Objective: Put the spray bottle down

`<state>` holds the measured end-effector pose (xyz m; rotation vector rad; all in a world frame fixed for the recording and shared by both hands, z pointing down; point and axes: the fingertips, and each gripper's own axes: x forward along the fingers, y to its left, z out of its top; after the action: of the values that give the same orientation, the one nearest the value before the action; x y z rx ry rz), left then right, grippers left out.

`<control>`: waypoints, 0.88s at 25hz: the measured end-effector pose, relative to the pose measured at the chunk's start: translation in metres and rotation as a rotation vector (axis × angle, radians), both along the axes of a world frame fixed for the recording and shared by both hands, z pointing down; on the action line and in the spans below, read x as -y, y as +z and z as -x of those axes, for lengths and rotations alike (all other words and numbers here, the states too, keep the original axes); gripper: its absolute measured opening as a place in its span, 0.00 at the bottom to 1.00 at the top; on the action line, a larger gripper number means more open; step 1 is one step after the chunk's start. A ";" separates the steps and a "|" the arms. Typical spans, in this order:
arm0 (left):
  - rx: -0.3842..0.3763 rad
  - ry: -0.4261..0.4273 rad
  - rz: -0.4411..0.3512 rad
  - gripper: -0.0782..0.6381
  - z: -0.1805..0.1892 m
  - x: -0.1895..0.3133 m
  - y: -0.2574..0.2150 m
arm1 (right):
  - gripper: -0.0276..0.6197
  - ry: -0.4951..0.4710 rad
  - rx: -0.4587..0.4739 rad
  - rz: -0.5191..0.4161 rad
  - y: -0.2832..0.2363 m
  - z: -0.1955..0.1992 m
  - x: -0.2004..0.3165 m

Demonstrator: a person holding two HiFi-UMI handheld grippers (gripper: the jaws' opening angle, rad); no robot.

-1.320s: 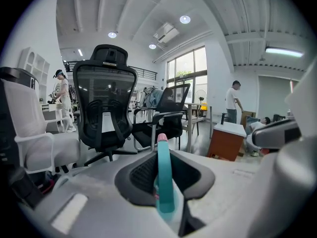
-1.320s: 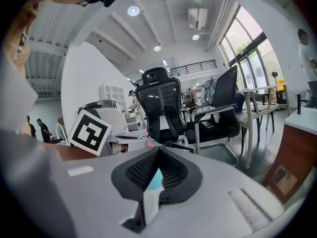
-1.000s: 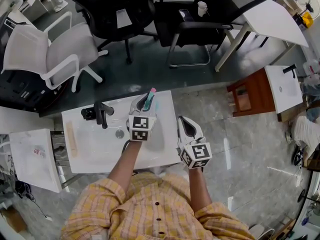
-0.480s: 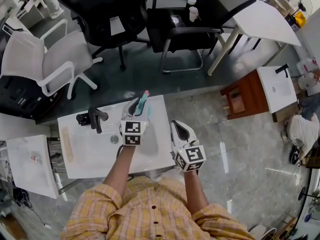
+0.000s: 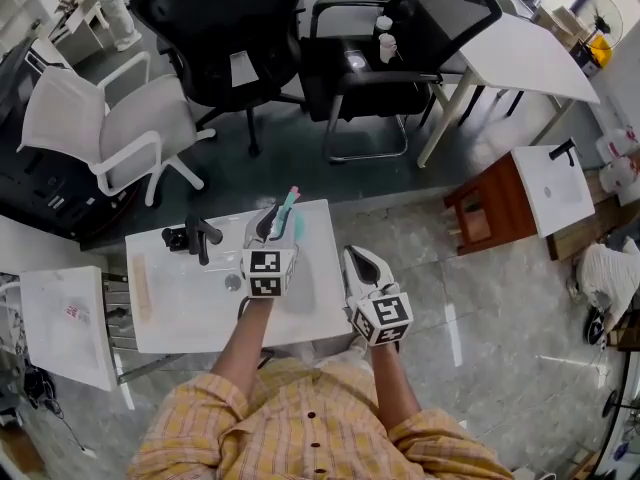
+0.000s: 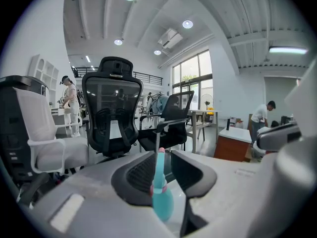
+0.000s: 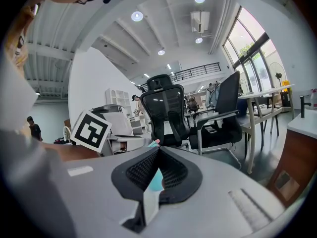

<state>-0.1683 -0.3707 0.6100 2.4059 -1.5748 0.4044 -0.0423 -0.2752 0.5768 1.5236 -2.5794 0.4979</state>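
Observation:
A teal spray bottle with a pink tip stands upright at the far edge of the white sink top. My left gripper is open, one jaw on either side of the bottle. In the left gripper view the bottle stands between the dark pads with a gap on its right side. My right gripper hangs shut and empty off the table's right edge. In the right gripper view its jaws meet, and the teal bottle shows behind them.
A black faucet and a drain are on the sink top, left of my left gripper. Beyond the table stand a black office chair, a white chair and another black chair. A brown cabinet is at the right.
The head view has shifted a little. Both grippers keep about the same places by the table's far right corner, and the bottle stays between the left jaws.

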 end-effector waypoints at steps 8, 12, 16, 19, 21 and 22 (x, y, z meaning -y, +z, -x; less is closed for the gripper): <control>-0.018 -0.044 -0.020 0.26 -0.005 -0.031 -0.021 | 0.05 -0.041 0.009 -0.031 -0.020 -0.009 -0.016; -0.033 -0.059 -0.028 0.25 -0.012 -0.050 -0.031 | 0.05 -0.059 0.016 -0.044 -0.032 -0.017 -0.023; -0.043 -0.074 -0.041 0.24 -0.019 -0.068 -0.040 | 0.05 -0.080 0.017 -0.057 -0.039 -0.021 -0.031; -0.054 -0.082 -0.051 0.21 -0.024 -0.084 -0.045 | 0.05 -0.096 0.024 -0.061 -0.042 -0.024 -0.040; -0.060 -0.084 -0.057 0.19 -0.028 -0.092 -0.050 | 0.05 -0.105 0.025 -0.066 -0.045 -0.027 -0.044; -0.063 -0.086 -0.060 0.17 -0.030 -0.096 -0.052 | 0.05 -0.109 0.024 -0.068 -0.047 -0.028 -0.045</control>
<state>-0.1385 -0.2751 0.5575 2.3594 -1.6793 0.2663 -0.0142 -0.2298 0.5302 1.3942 -2.7061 0.4233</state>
